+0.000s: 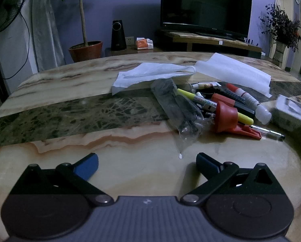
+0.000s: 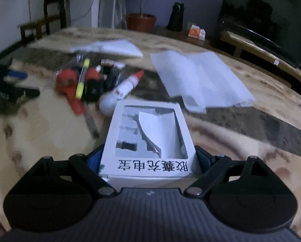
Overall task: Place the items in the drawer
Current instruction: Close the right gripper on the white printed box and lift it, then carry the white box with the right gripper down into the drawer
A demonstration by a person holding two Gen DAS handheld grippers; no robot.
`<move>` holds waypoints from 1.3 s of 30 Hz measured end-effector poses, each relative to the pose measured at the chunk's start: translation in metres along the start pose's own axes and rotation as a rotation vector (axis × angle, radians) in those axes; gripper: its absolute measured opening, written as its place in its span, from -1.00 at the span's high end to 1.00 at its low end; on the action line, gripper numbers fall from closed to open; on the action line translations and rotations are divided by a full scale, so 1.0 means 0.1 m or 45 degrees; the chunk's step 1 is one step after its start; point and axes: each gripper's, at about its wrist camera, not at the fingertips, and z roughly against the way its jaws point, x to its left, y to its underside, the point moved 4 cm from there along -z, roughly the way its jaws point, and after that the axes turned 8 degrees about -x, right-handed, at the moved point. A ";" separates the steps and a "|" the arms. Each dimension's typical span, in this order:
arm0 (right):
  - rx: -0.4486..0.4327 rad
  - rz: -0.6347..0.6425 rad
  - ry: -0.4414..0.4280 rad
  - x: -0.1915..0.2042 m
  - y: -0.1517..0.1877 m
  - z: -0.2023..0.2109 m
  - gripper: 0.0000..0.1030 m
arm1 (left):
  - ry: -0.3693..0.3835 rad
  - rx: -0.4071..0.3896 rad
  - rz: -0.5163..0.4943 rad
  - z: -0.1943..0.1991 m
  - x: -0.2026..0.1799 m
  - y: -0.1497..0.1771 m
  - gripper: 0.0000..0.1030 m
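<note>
A white cardboard box (image 2: 148,137) with a window cutout and black printed characters sits between the blue pads of my right gripper (image 2: 148,159), which is shut on its near end. The same box (image 1: 293,111) shows at the right edge of the left wrist view. My left gripper (image 1: 147,161) is open, low over the marble table (image 1: 70,92), with nothing between its fingers. Ahead of it lies a pile: a clear plastic bag (image 1: 178,109) with dark contents, yellow markers (image 1: 192,95), a red tool (image 1: 227,117), a white glue bottle (image 1: 251,102) and a pen (image 1: 269,131).
White cloths or paper sheets (image 1: 152,74) (image 1: 235,70) lie behind the pile. Beyond the table stand a television (image 1: 206,6) on a low stand, a potted plant (image 1: 86,50), a fan (image 1: 5,4) and a black speaker (image 1: 118,35). No drawer is in view.
</note>
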 end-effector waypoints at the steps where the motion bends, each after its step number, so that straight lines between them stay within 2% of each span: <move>1: 0.017 -0.009 -0.006 0.00 0.03 0.03 -0.74 | 0.000 0.000 0.000 0.00 0.00 0.00 -0.99; 3: 0.077 -0.014 -0.046 0.02 0.07 -0.04 -0.74 | 0.000 0.000 0.000 0.00 0.00 0.00 -0.99; 11: 0.072 -0.031 -0.062 0.01 -0.02 -0.09 -0.75 | 0.000 0.000 0.000 0.00 0.00 0.00 -0.99; 19: 0.063 -0.023 -0.006 0.02 -0.06 -0.12 -0.77 | 0.000 0.000 0.000 0.00 0.00 0.00 -0.99; 21: 0.061 -0.021 0.009 0.03 -0.07 -0.13 -0.70 | 0.000 0.000 0.000 0.00 0.00 0.00 -0.99; 33: 0.046 -0.009 0.093 0.05 -0.13 -0.17 -0.68 | 0.000 0.000 0.000 0.00 0.00 0.00 -0.99; 39: -0.034 -0.082 0.091 0.00 -0.12 0.11 -0.68 | 0.000 0.000 0.000 0.00 0.00 0.00 -0.99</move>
